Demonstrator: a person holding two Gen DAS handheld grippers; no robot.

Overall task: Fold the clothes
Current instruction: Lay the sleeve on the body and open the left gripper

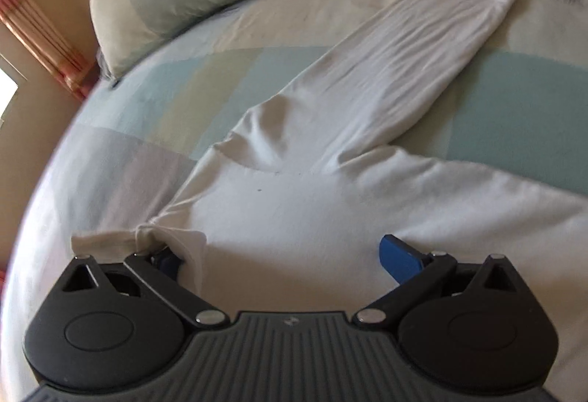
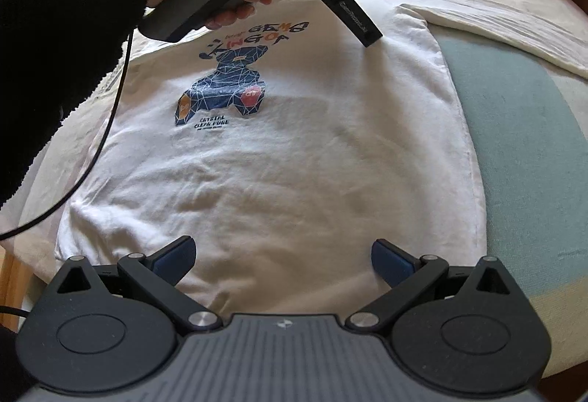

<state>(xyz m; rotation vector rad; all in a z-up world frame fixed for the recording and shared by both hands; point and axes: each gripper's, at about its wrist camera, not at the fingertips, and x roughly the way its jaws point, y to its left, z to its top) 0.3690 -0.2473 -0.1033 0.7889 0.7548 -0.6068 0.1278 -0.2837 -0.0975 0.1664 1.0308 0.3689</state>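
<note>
Both grippers, left (image 1: 279, 255) and right (image 2: 283, 255), stand wide open, gripping nothing; cloth bunched around the left finger (image 1: 165, 256) risks dragging the sweatshirt (image 2: 275, 163) askew.

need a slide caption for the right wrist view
Open right gripper above a white printed sweatshirt spread on the bed; left gripper near its shoulder.

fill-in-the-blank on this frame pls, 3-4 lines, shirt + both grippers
1. The white sweatshirt lies on the bed with its printed side facing ____.
2. The right gripper hovers over the hem with its jaws ____.
3. The left gripper has white cloth bunched on one blue ____.
4. The sleeve stretches toward the ____ end of the bed.

Missing: up; open; finger; pillow
</note>
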